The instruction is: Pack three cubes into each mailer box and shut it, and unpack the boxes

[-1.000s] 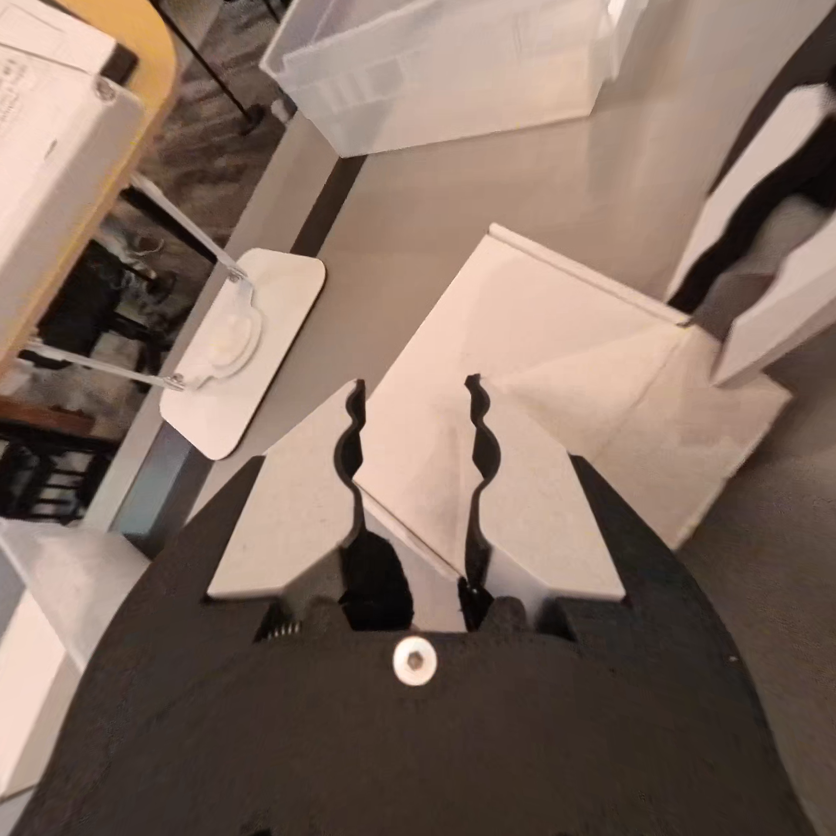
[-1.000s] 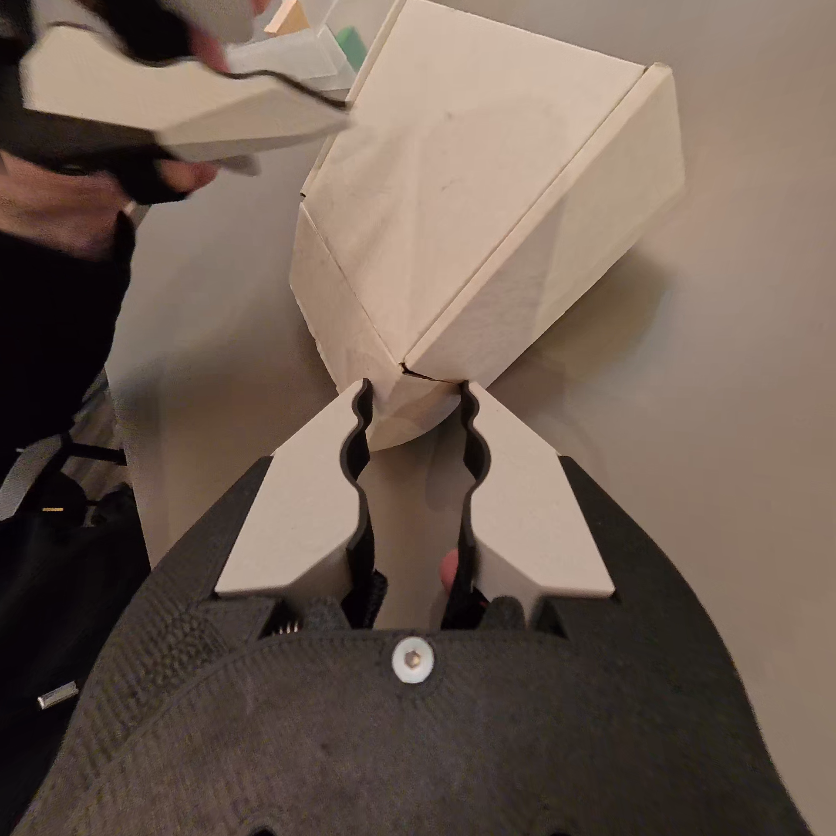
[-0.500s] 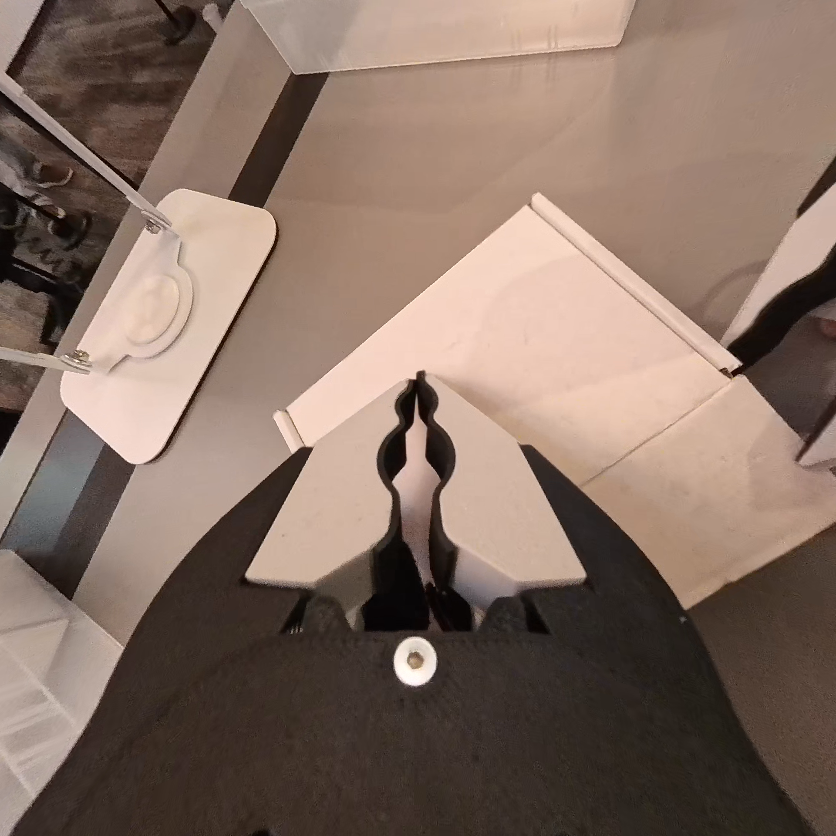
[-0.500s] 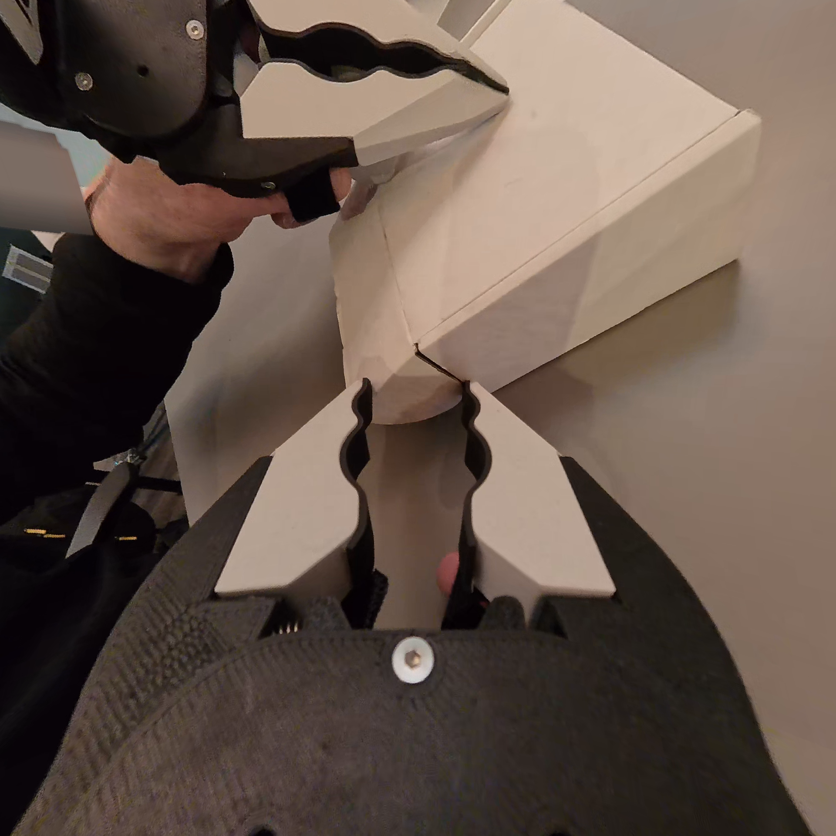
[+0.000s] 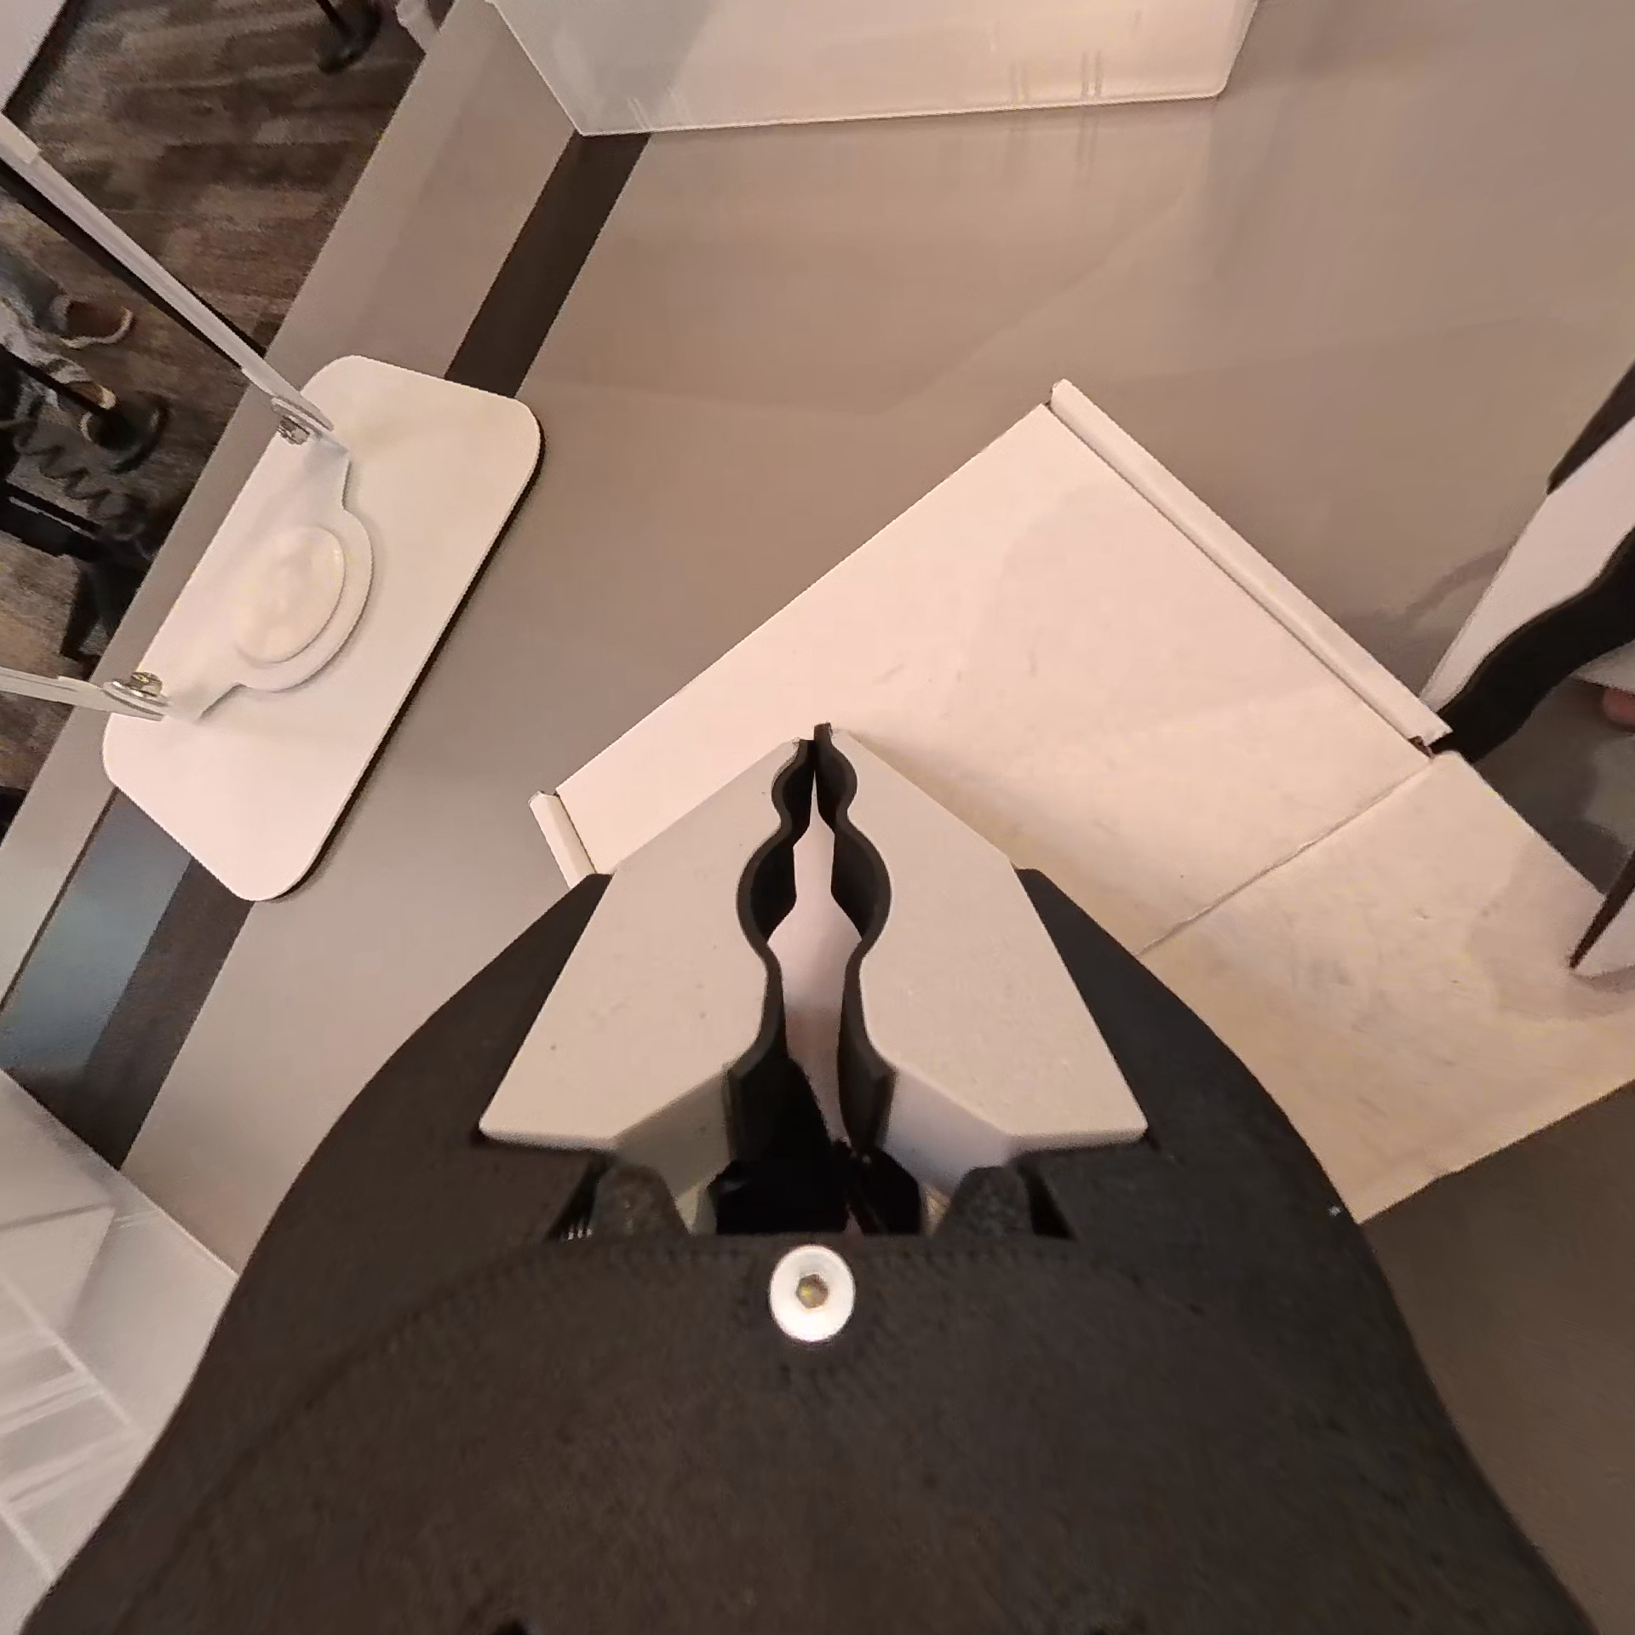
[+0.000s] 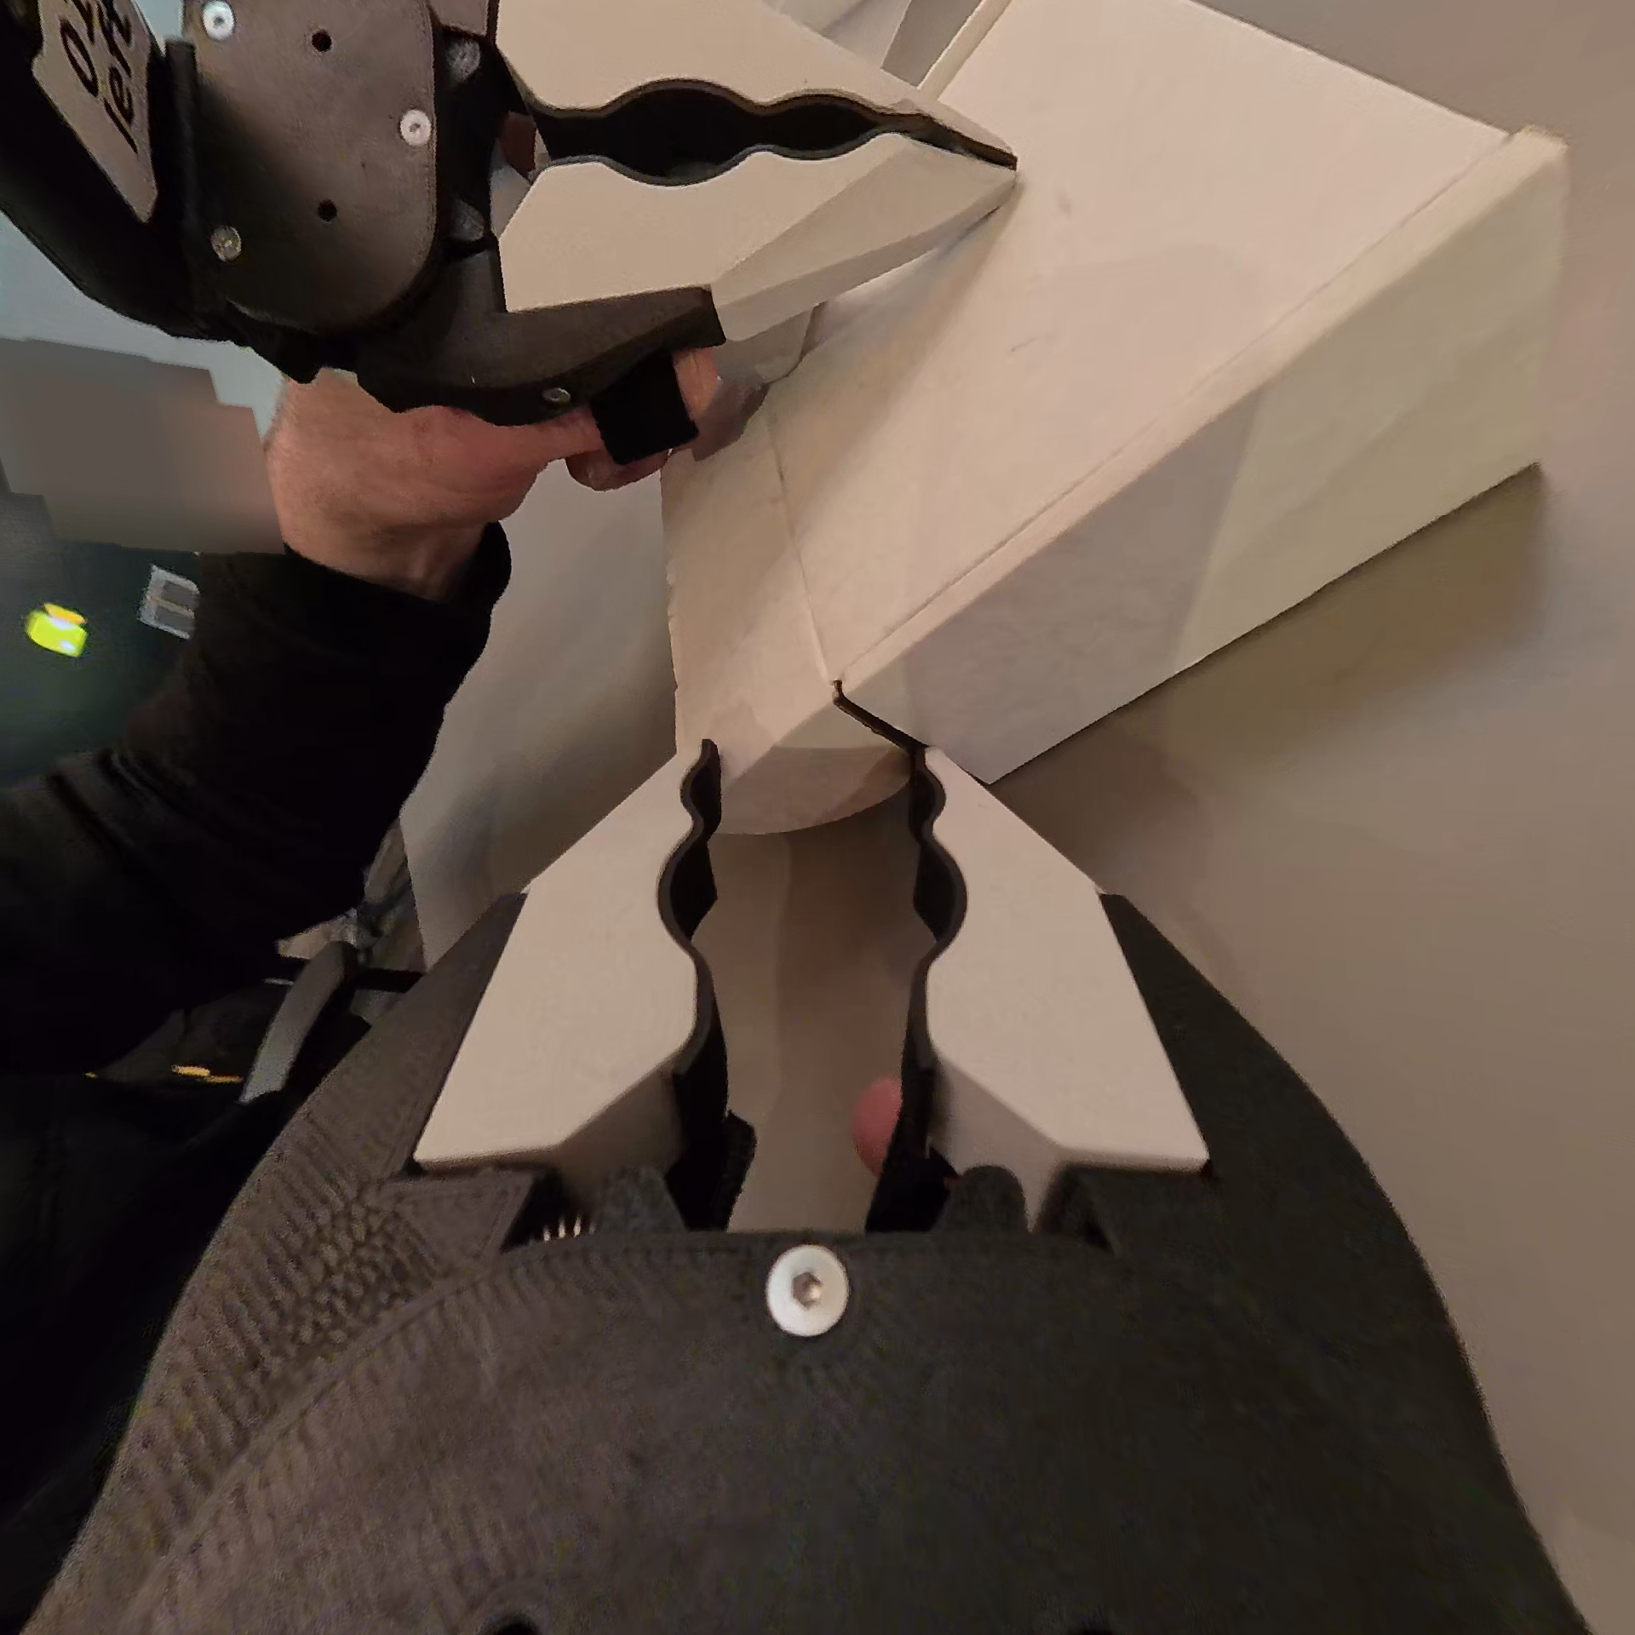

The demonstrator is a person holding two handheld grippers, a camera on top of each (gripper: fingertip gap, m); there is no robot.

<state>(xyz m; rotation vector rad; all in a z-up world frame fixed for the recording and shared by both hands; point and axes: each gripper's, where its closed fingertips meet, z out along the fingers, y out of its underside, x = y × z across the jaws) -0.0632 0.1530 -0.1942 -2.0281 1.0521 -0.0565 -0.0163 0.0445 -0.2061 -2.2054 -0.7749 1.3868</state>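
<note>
Grey table (image 5: 796, 292), closed mailer box (image 5: 1017, 637), left hand-held gripper (image 5: 815, 752) pinched atop

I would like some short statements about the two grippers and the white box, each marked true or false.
1. The left gripper has its fingertips together over the box lid. True.
2. The right gripper is shut. False: its jaws stand apart, at a corner of the mailer box.
3. The box lid is down. True.
4. Cubes lie on top of the box. False: no cube shows there.
5. A white stand base sits on the table. True.
</note>
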